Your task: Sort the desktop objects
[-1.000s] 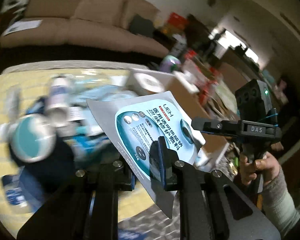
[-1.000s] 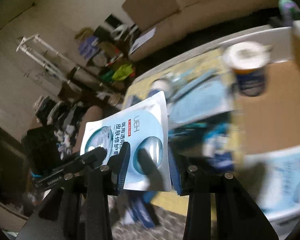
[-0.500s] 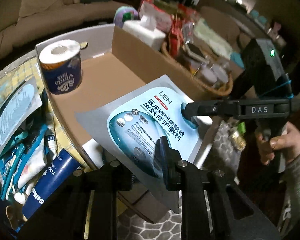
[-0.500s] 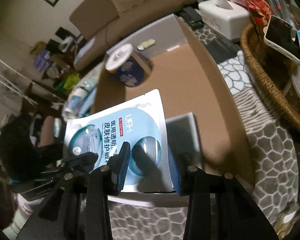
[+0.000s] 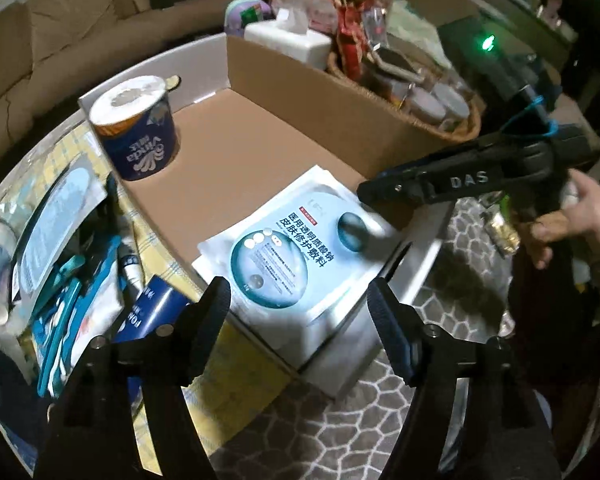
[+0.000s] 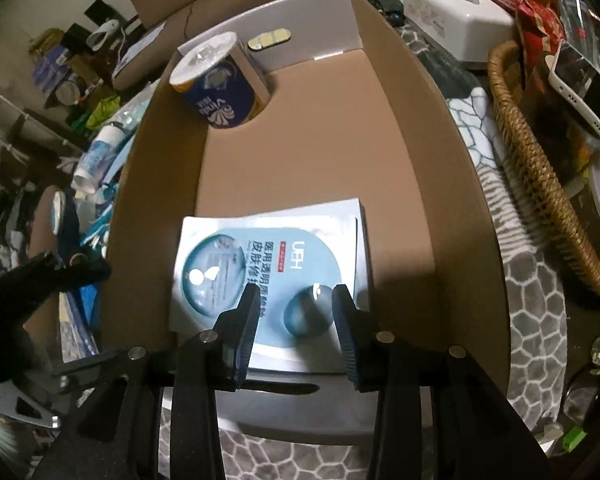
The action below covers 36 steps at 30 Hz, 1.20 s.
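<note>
A light-blue face-mask packet (image 5: pixel 284 256) (image 6: pixel 236 256) lies flat on a stack of similar packets at the near end of the open cardboard box (image 5: pixel 300 92) (image 6: pixel 420 120). My left gripper (image 5: pixel 300 300) hovers just above it, its jaws opening, with nothing pressed between the pads. My right gripper (image 6: pixel 296 308) hangs over the packet's near edge. Its pads stand a little apart and grip nothing. In the left wrist view the right gripper (image 5: pixel 370 194) shows side-on over the packet's far corner. A blue-wrapped toilet roll (image 5: pixel 136 136) (image 6: pixel 220 88) stands in the box's far corner.
Tubes, packets and a blue tube (image 5: pixel 152 312) crowd the yellow cloth left of the box. A white tissue box (image 5: pixel 288 40) and a wicker basket (image 6: pixel 532 168) with a phone (image 6: pixel 580 84) stand to the right. A person's hand (image 5: pixel 580 216) holds the right gripper.
Both grippers swung from the cluttered pile over to the box. The left gripper opened and let go of the packet, which dropped flat onto the stack.
</note>
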Available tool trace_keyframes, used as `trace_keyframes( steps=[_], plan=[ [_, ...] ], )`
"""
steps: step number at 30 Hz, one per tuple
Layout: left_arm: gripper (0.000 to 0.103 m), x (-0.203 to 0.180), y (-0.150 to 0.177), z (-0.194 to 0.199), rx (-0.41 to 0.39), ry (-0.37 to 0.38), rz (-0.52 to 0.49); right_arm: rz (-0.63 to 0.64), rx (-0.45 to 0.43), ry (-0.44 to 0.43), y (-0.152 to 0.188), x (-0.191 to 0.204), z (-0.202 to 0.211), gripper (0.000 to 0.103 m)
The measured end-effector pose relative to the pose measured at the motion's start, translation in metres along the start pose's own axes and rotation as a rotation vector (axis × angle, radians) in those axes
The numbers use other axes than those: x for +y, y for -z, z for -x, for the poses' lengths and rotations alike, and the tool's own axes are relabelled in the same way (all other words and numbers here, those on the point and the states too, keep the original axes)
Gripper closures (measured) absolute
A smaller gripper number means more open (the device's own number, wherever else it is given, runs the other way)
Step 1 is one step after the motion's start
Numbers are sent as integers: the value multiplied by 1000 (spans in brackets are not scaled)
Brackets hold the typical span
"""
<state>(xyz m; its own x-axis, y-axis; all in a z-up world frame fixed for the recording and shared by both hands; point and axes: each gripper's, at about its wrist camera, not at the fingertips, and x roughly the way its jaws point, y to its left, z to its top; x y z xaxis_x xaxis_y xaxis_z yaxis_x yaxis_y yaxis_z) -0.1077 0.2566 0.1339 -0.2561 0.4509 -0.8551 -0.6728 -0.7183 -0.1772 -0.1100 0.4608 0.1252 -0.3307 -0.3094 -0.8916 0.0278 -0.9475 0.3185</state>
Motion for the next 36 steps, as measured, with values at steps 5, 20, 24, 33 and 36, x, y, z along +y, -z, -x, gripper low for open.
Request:
trace_keyframes(
  steps=[5, 20, 24, 33, 36],
  plan=[
    [35, 20, 2, 28, -56, 29, 57, -3, -5, 28, -10, 9, 1, 61],
    [11, 156, 43, 105, -205, -102, 262, 69, -133, -94, -59, 109, 11, 50],
    [10, 189, 61, 99, -204, -137, 287, 98, -114, -179, -79, 157, -3, 46],
    [10, 212, 73, 80, -224, -101, 281, 120, -46, -167, -138, 220, -62, 33],
    [10, 210, 72, 75, -241, -36, 284, 157, -28, -112, -166, 231, -81, 30]
  ],
)
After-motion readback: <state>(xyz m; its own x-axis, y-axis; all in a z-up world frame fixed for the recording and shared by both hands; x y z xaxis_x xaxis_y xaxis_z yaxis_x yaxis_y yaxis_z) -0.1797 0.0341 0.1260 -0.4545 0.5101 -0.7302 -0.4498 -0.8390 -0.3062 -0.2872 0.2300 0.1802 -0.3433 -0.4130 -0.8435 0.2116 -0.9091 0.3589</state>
